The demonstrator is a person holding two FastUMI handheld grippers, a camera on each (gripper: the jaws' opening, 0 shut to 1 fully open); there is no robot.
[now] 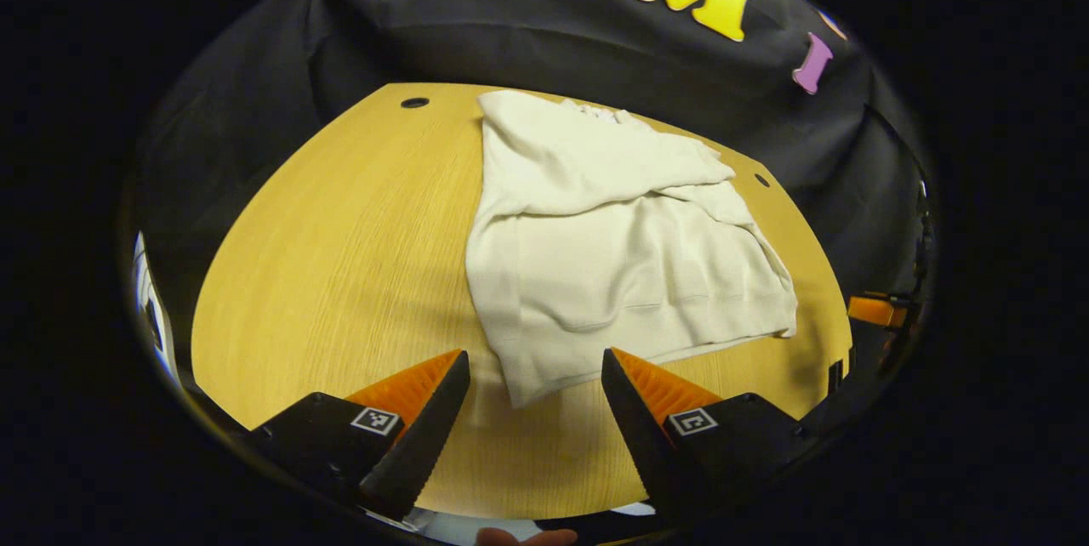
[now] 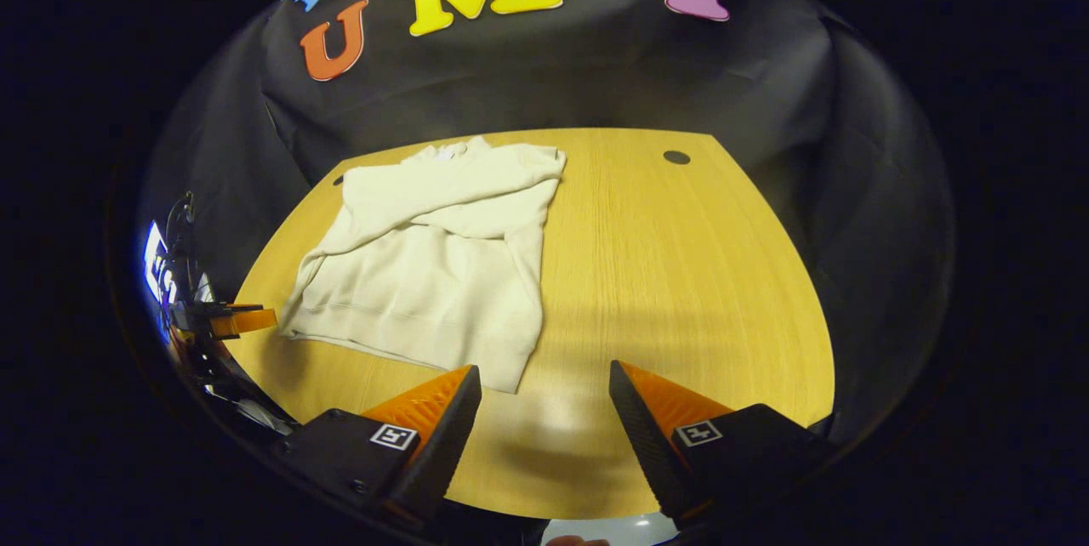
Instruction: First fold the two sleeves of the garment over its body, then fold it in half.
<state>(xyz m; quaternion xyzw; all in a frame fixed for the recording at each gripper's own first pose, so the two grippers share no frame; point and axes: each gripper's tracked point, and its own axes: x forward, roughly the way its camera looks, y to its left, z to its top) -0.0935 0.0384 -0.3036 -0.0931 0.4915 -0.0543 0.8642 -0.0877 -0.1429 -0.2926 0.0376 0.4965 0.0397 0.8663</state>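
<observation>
Cream garment (image 1: 621,248), both sleeves folded across, lies on the table (image 1: 340,274); left gripper (image 1: 534,376) and right gripper (image 2: 544,389) hover wide open, empty.

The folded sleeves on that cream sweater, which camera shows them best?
The left gripper view: the sweater sits closer and larger, with both sleeves crossed over the chest. The right gripper view shows the same sweater farther off and smaller.

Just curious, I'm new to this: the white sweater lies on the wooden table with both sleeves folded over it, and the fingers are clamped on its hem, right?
Not quite. The fingers are open and touch nothing, as the left gripper view shows. The sweater does lie on the table, both sleeves folded over it.
</observation>
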